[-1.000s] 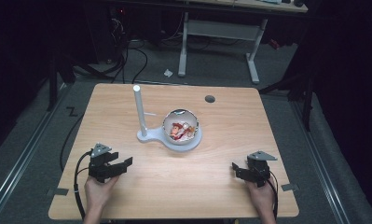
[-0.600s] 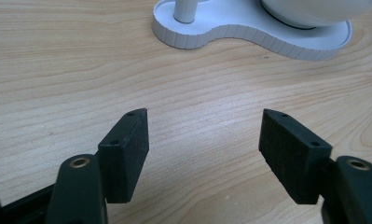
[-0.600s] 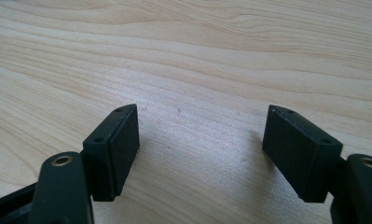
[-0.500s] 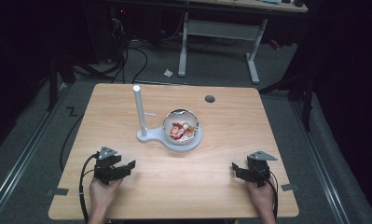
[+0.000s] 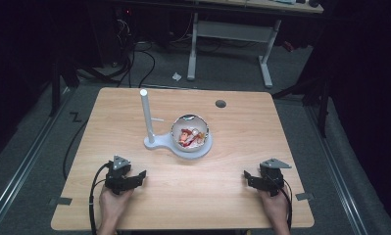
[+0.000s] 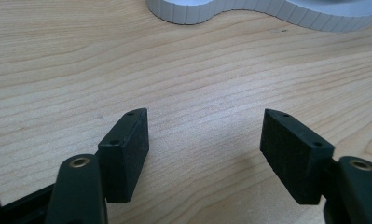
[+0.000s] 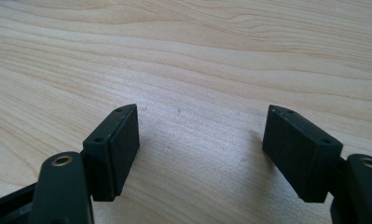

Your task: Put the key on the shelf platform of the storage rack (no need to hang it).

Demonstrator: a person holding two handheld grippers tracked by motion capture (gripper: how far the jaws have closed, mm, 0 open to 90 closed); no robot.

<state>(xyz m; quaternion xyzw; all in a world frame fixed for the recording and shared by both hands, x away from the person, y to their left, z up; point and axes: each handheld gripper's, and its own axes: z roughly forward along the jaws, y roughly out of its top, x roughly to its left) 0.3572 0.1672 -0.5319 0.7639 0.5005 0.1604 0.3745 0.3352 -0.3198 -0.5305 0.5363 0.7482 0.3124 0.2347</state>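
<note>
On the wooden table (image 5: 232, 196) stands a white base (image 5: 156, 143) with an upright white post (image 5: 146, 115), and on that base sits a round bowl (image 5: 189, 132) holding several red and white pieces. My left gripper (image 5: 140, 177) rests low near the front left, held by a hand, jaws apart over bare wood (image 6: 204, 140). The base's ribbed white edge (image 6: 267, 11) lies ahead of it. At the front right my right gripper (image 5: 248, 178) sits on the table, jaws wide with nothing between them (image 7: 200, 135).
A small dark hole (image 5: 220, 104) marks the table's far right part. Beyond the table stand a desk frame's white legs (image 5: 266, 63) and loose cables (image 5: 134, 54) on the dark floor. Cables trail from both grippers over the front edge.
My left gripper has sunk towards the table and shifted slightly nearer the front edge. The right gripper has stayed put.
</note>
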